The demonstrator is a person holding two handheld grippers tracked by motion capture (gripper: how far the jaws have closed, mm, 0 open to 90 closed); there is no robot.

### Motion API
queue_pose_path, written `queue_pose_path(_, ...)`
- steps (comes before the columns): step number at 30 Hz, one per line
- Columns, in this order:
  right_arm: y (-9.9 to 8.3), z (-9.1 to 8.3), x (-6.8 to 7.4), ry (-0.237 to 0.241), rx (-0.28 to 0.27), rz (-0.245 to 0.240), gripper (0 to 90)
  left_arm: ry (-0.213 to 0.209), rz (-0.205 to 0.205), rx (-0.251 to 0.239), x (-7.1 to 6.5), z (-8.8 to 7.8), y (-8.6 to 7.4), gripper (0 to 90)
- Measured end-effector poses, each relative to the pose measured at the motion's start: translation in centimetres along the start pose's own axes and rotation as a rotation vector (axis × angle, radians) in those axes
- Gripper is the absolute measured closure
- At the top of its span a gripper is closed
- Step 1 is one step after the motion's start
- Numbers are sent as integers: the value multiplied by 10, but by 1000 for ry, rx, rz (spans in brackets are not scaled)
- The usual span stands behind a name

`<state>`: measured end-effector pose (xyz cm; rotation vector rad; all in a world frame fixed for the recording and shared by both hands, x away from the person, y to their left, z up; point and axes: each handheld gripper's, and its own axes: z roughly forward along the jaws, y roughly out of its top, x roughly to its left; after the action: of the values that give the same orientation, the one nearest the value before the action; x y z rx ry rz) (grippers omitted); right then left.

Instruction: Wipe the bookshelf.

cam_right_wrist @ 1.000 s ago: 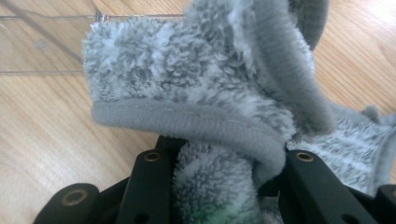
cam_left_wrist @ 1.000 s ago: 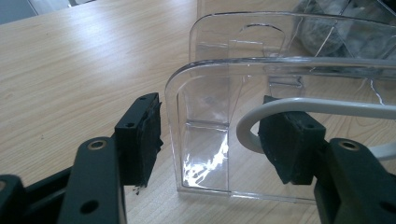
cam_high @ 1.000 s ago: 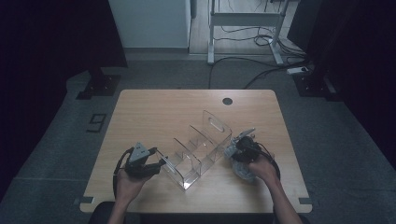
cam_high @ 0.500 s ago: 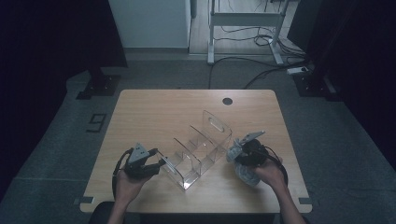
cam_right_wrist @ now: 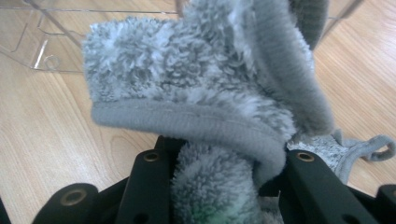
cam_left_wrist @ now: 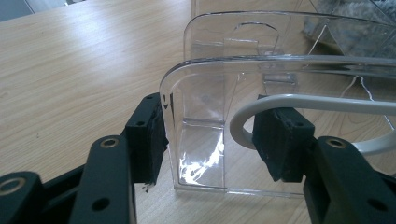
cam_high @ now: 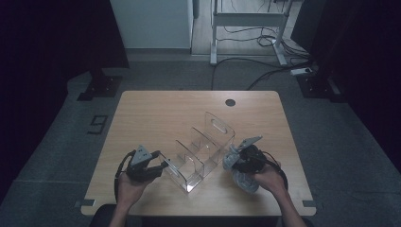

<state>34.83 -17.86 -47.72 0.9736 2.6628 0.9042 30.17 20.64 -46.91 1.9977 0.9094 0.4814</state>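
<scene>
We are bracing the clear acrylic organizer mid-counter, our left gripper half-open fingers having just been closing around its end wall, touching or not we cannot tell. Our right gripper is clamping the bunched grey cloth just beside the organizer's right side. If the left fingers are not truly pinching, wiping pressure could skid the slick organizer away.

High view looks down on the table from overhead — both gripper views sit low, close, sharing its clear rack.
</scene>
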Motion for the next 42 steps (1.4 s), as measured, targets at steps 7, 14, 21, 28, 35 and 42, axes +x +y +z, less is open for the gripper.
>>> queue_pose_path(7, 10, 10, 9, 40, -13, -15, 640, -7, 5, 2, -2, 1, 1, 454)
queue_pose_path(14, 17, 24, 12, 25, -10, -49, 628, -10, 7, 5, -4, 2, 2, 457)
queue_pose_path(21, 20, 32, 10, 30, -14, -59, 652, -6, 6, 5, -5, 3, 2, 458)
queue_pose_path(28, 22, 42, 10, 17, 15, -62, 660, -3, 2, 3, -5, 4, 3, 458)
queue_pose_path(35, 19, 56, 9, -6, 55, -60, 660, 2, -2, 0, -5, 5, 3, 459)
queue_pose_path(42, 15, 68, 8, -3, 87, -58, 658, 5, -5, -4, -5, 5, 3, 458)
